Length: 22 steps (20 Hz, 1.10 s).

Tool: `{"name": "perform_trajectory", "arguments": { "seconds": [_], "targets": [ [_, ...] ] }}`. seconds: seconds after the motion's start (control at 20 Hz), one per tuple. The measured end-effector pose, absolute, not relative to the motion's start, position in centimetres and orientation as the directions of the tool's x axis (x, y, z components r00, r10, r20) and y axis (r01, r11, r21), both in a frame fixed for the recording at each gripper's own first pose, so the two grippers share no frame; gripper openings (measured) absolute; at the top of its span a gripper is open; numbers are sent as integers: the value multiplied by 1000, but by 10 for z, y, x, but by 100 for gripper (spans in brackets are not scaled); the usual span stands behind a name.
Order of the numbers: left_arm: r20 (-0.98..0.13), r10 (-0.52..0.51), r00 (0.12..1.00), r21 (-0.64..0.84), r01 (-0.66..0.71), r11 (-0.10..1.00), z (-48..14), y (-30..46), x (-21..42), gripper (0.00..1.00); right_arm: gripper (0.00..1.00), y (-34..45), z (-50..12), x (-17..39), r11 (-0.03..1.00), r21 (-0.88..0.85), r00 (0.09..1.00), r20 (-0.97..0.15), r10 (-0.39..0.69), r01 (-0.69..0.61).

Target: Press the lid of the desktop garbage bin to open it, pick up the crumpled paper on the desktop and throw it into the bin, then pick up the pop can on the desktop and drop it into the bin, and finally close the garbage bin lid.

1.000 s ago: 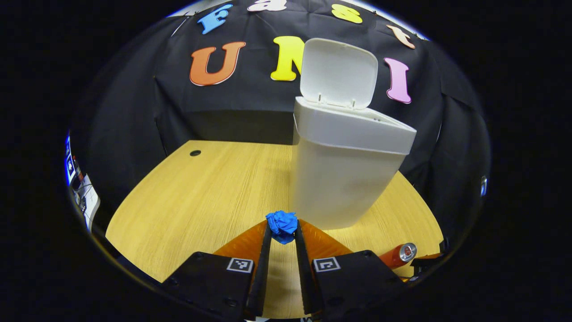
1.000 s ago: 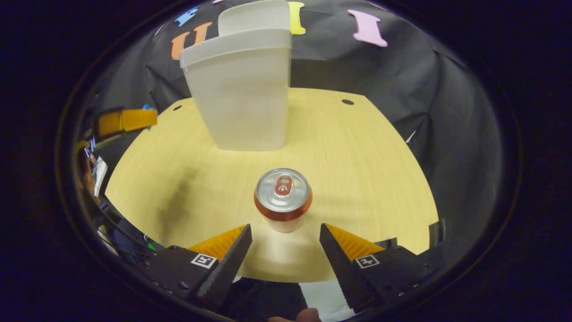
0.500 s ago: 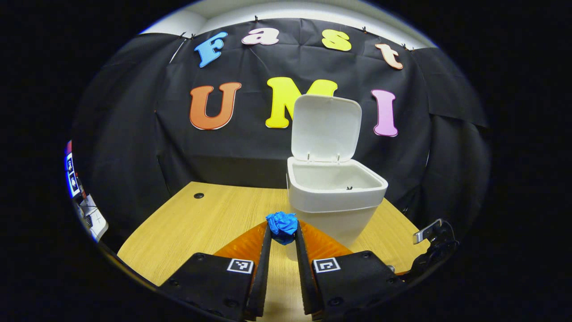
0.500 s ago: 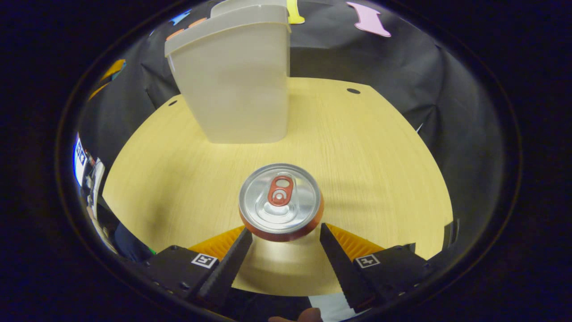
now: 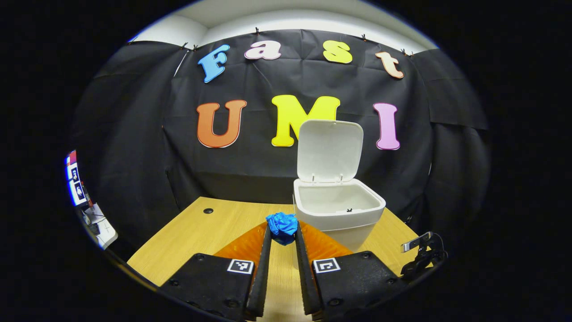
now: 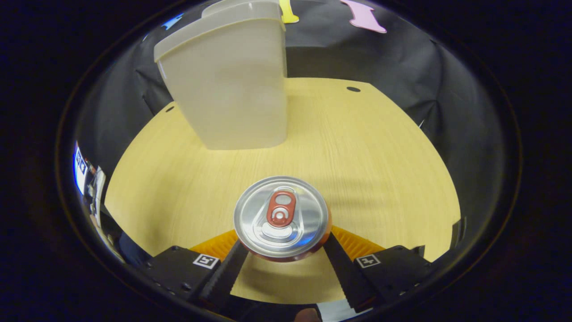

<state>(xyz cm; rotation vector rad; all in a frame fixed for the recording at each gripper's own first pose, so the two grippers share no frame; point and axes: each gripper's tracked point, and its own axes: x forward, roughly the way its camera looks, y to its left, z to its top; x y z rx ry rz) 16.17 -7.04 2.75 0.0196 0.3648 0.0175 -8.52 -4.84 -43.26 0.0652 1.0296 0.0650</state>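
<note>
Gripping crumpled paper [image 5: 282, 225] near open bin [image 5: 338, 210], fingers [image 6: 223, 277] flanking can [image 6: 281, 218]

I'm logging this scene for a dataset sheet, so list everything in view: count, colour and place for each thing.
bin: one, white, standing on the table toward the back.
lid: one, white, raised upright behind the bin's opening.
crumpled paper: one, blue, held up between the left hand-held gripper's fingers, short of the bin.
pop can: one, red with a silver top, upright on the table between the right hand-held gripper's fingers.
table: one, light wood, under everything.
left hand-held gripper: one, shut on the paper.
right hand-held gripper: one, open around the can.
</note>
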Motion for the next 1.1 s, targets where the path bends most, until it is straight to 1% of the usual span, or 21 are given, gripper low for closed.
{"name": "perform_trajectory", "arguments": {
  "seconds": [0.1,0.15,0.2,0.45,0.6,0.7,0.8,0.85,0.9,1.1],
  "targets": [
    [-347,22,937,15,-18,1000,32,-70,163,34,87,-51,-428,-85,997,79,511,-856,80,-23],
    [-342,23,939,12,-20,1000,34,-69,165,34,84,-49,-425,-85,996,82,513,-855,83,-25],
    [-338,21,941,6,-20,1000,37,-72,167,34,83,-51,-422,-82,996,80,521,-850,82,-27],
    [-301,11,953,-2,-12,1000,56,-83,188,34,82,-67,-379,-70,997,70,582,-810,68,-18],
    [-262,-7,965,4,8,1000,72,-92,212,34,83,-80,-350,-62,997,75,616,-786,53,10],
    [-247,-31,969,-12,29,1000,78,-102,230,34,81,-93,-329,-55,997,72,641,-767,36,30],
    [-257,-54,965,-49,43,998,74,-114,248,34,81,-106,-309,-48,997,57,670,-743,10,49],
    [-264,-60,963,-58,47,997,72,-118,257,39,81,-111,-300,-48,997,51,678,-735,0,55],
    [-269,-67,961,-60,53,997,70,-123,264,35,81,-116,-294,-48,997,49,680,-733,0,52],
    [-307,-101,946,-69,84,994,48,-138,292,36,80,-121,-282,-51,999,37,660,-751,10,26]
  ]
}}
